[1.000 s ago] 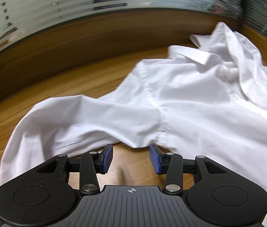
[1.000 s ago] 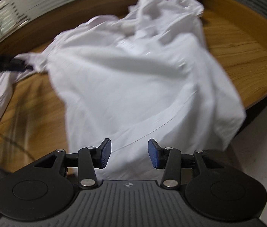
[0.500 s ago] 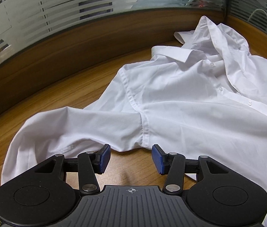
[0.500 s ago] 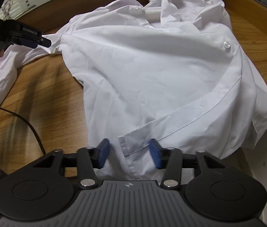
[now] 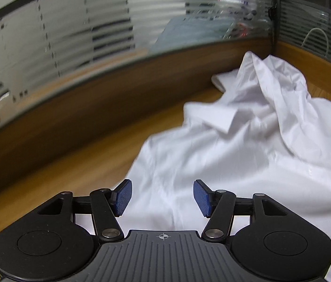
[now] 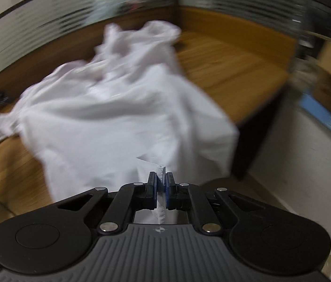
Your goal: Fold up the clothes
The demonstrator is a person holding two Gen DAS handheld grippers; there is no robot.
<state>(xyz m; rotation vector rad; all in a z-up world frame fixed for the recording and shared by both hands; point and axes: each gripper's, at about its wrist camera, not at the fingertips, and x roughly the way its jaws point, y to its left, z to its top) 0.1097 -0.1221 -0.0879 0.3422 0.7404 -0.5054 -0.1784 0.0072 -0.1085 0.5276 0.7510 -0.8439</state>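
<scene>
A white button-up shirt [image 5: 247, 155] lies crumpled on the wooden table [image 5: 76, 164], collar toward the back wall. My left gripper [image 5: 162, 197] is open just above the shirt's near part, with white cloth between and below its blue pads. In the right wrist view the same shirt [image 6: 118, 122] spreads over the table and hangs past its front edge. My right gripper [image 6: 161, 183] is shut on the shirt's hem, and a thin fold of white cloth sticks up between the pads. That view is motion-blurred.
A wooden partition topped with frosted striped glass [image 5: 95, 47] runs along the back and right of the table. The table's front right edge [image 6: 266, 115] drops off to a pale floor. Bare wood [image 6: 224, 65] lies right of the shirt.
My right gripper closed on the shirt's hem and is pulling it; the cloth has shifted. My left gripper moved forward over the shirt and stays open.
</scene>
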